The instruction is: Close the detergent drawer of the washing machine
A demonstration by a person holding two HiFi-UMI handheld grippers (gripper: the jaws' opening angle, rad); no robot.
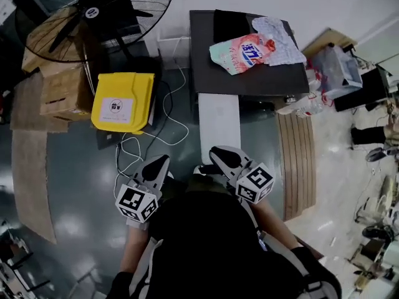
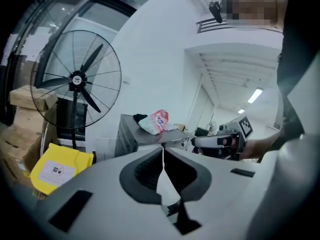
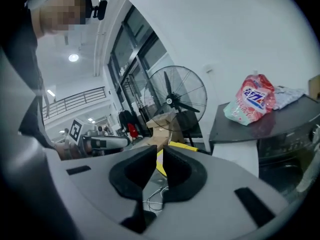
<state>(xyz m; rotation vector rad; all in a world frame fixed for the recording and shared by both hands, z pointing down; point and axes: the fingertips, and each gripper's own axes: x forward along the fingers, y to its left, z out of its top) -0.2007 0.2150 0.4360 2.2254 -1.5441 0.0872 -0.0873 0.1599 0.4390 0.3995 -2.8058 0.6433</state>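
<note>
The washing machine [image 1: 249, 73] stands ahead with a dark top, also in the left gripper view [image 2: 131, 134] and the right gripper view [image 3: 260, 126]. A long white part, apparently the detergent drawer [image 1: 219, 126], juts out of its front toward me. My left gripper [image 1: 163, 159] [image 2: 163, 151] is shut and empty, left of the drawer's near end. My right gripper [image 1: 215, 149] [image 3: 160, 151] hovers at the drawer's near end, its jaws all but together with nothing between them. Neither touches the drawer.
A pink detergent bag [image 1: 244, 52] and a cloth [image 1: 282, 37] lie on the machine. A yellow bin [image 1: 122, 101], cardboard boxes [image 1: 59, 89] and a big fan [image 1: 93, 8] stand left. White cable [image 1: 156, 139] trails on the floor. A slatted wooden board [image 1: 298, 161] lies right.
</note>
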